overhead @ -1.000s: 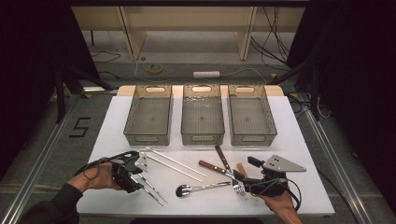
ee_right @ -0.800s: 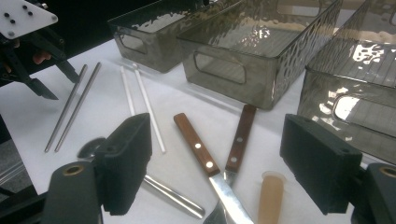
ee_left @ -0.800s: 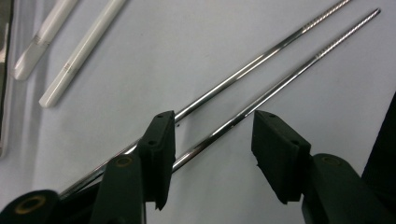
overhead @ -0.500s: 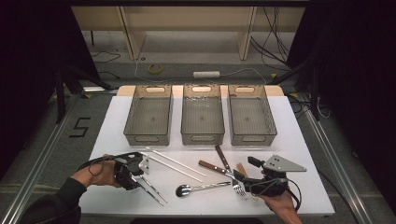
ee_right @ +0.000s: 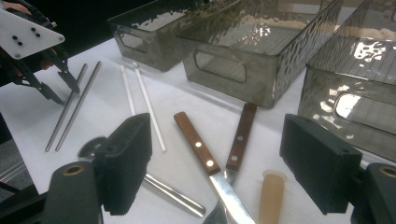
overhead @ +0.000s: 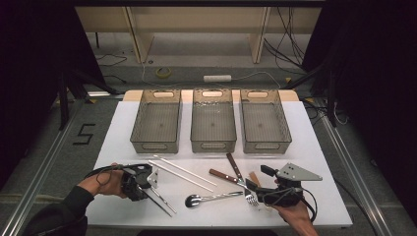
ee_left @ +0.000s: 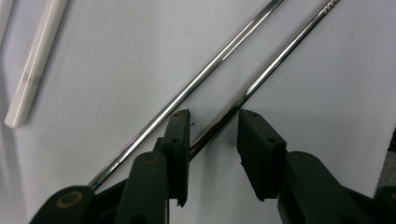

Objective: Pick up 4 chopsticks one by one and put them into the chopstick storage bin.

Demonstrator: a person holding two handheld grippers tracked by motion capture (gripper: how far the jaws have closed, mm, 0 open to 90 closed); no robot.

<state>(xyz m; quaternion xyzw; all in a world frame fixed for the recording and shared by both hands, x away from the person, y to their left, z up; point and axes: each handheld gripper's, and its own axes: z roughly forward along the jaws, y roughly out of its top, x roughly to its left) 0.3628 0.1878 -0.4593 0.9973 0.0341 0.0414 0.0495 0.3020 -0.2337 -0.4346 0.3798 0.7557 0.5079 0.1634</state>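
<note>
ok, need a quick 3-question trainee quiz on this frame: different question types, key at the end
1. True or false: the three smoked translucent plastic bins hold cutlery.
2. Which item lies between the left hand-held gripper jaws? A) white plastic chopstick B) shiny metal chopstick C) steel spoon
3. Fill in: the two knives near the right hand-held gripper have ____ handles.

Key:
1. False: all three bins are empty.
2. B: one shiny metal chopstick runs between the jaws, which have just been closing. It lies against one pad; the other pad is clear of it, so no grip yet.
3. Brown wooden: the wooden-handled knives cross at the blades.
</note>
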